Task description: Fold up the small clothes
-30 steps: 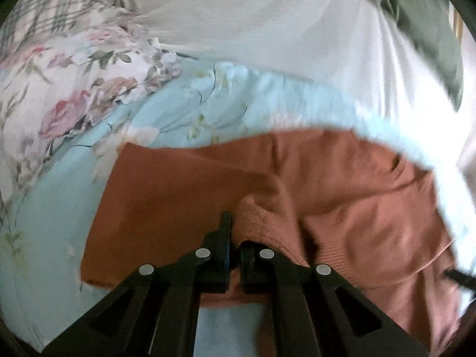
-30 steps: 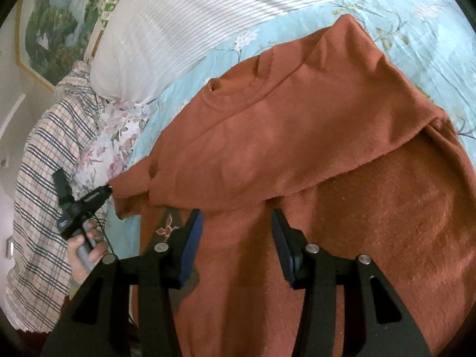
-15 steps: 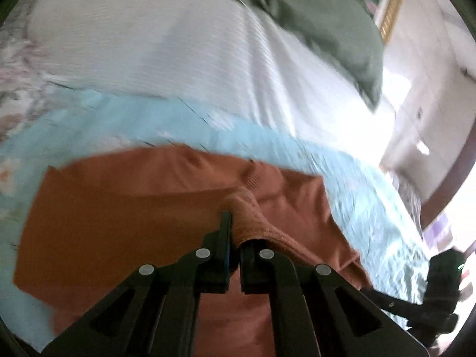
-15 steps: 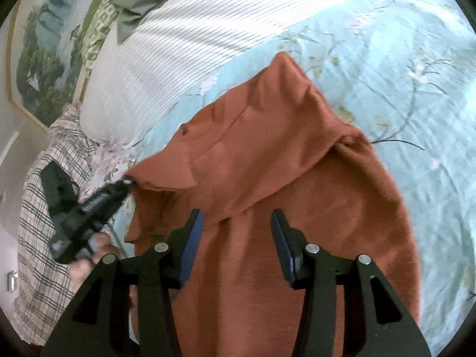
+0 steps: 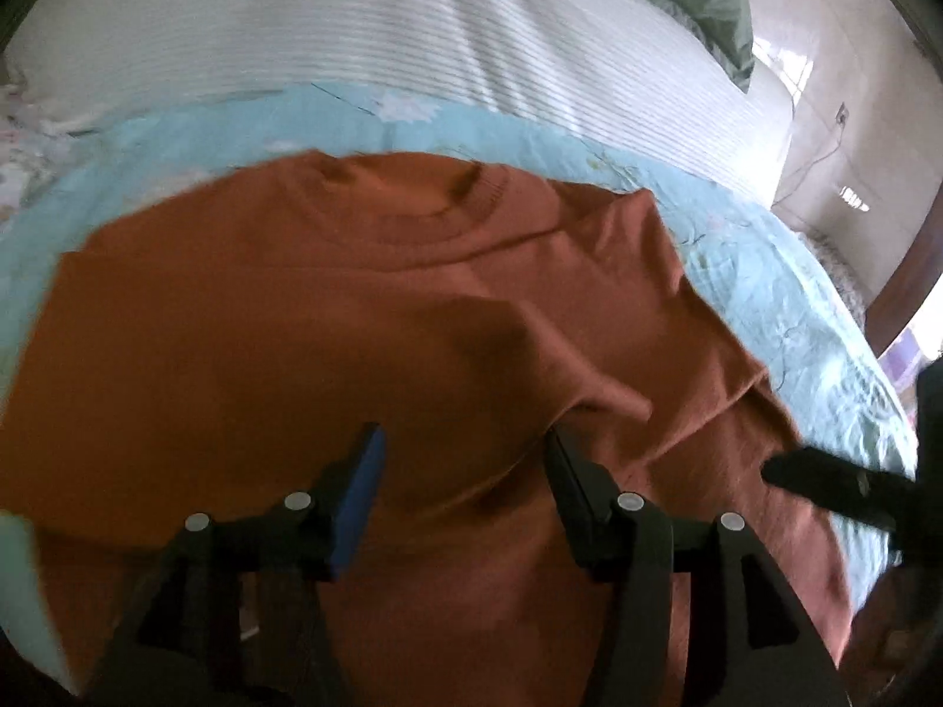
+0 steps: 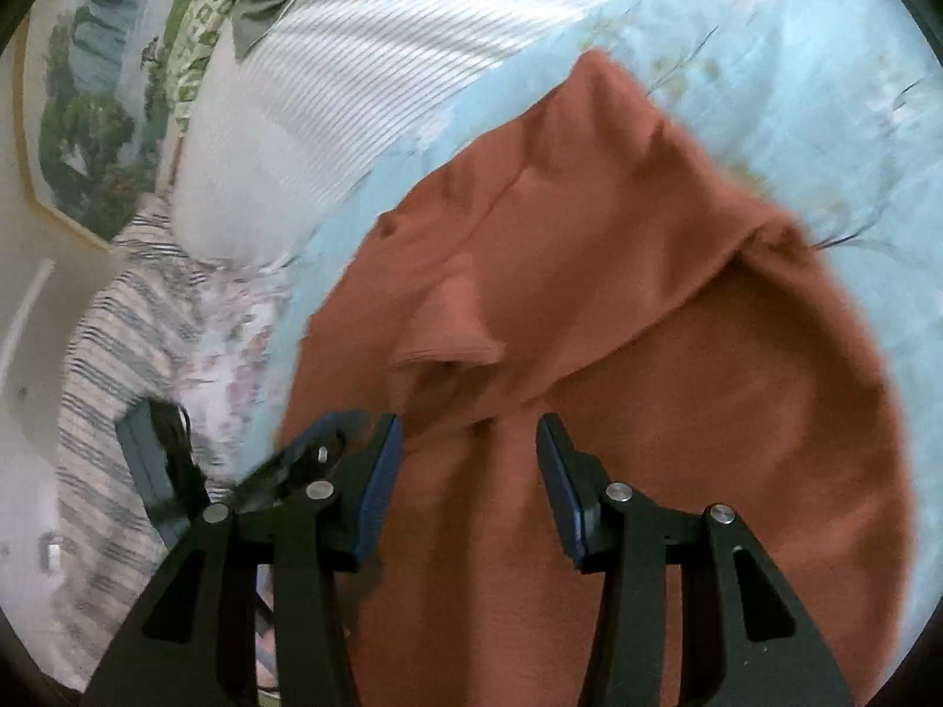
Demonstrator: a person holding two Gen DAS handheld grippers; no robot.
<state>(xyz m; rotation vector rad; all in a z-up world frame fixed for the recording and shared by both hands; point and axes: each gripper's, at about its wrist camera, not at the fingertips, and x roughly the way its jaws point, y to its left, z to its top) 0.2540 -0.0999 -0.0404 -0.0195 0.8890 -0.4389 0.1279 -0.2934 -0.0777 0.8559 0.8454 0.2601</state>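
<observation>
Both hand-held grippers [image 5: 462,471] [image 6: 468,465] wide, empty

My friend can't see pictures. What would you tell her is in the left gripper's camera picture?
An orange-brown sweater lies rumpled on a light blue floral bedspread, filling most of the view. The left gripper hangs open just above it, holding nothing. A white striped pillow lies behind.

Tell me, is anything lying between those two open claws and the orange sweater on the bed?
Nothing visible is. The left gripper and the right gripper are both open right above the rust-orange sweater, which lies partly folded on the light blue bedspread. Only sweater fabric shows between each pair of fingers.
</observation>
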